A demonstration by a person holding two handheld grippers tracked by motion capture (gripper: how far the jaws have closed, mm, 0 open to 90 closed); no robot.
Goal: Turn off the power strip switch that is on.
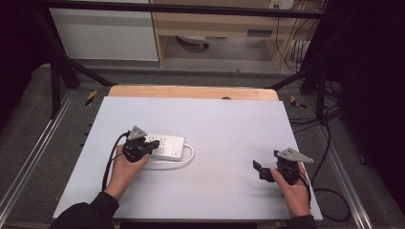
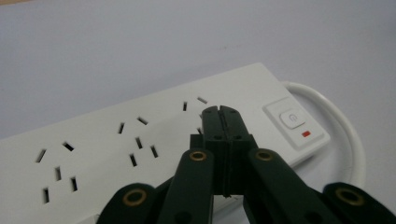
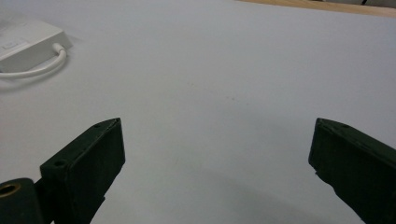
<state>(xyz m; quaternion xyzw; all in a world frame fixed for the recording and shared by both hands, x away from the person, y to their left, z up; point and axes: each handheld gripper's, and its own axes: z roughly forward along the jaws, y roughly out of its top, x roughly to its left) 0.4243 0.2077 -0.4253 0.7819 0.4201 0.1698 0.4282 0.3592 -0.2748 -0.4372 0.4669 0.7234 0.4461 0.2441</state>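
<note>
The jaws of the left gripper (image 2: 220,112) were seen pressed flat together, nothing caught between them, their joined tips poised over the top face of a white power strip (image 2: 140,140). Whether the tips actually touched the plastic could not be told. Just beside the tips, towards the strip's cabled end, a square switch (image 2: 293,119) with a small red mark below it was set into the casing, and rows of dark socket slots were spread along the rest of the face. From that end a white cable (image 2: 348,133) was looped round in a curve on the table.

In the high view the left gripper (image 1: 152,144) was held by the left hand (image 1: 125,168) over the near-left end of the power strip (image 1: 168,145), which lay flat on the left half of a pale grey sheet (image 1: 215,124), with the cable (image 1: 189,155) curled at its right end.

The jaws of the right gripper (image 3: 217,154) were spread wide apart, with bare sheet between them and nothing grasped. That gripper (image 1: 261,170) was held low over the right part of the sheet by the right hand (image 1: 295,187), well apart from the power strip (image 3: 28,44), which appeared far off at the upper left of the right gripper view.

The sheet was laid on a wooden table (image 1: 191,91) whose far edge was left uncovered.
</note>
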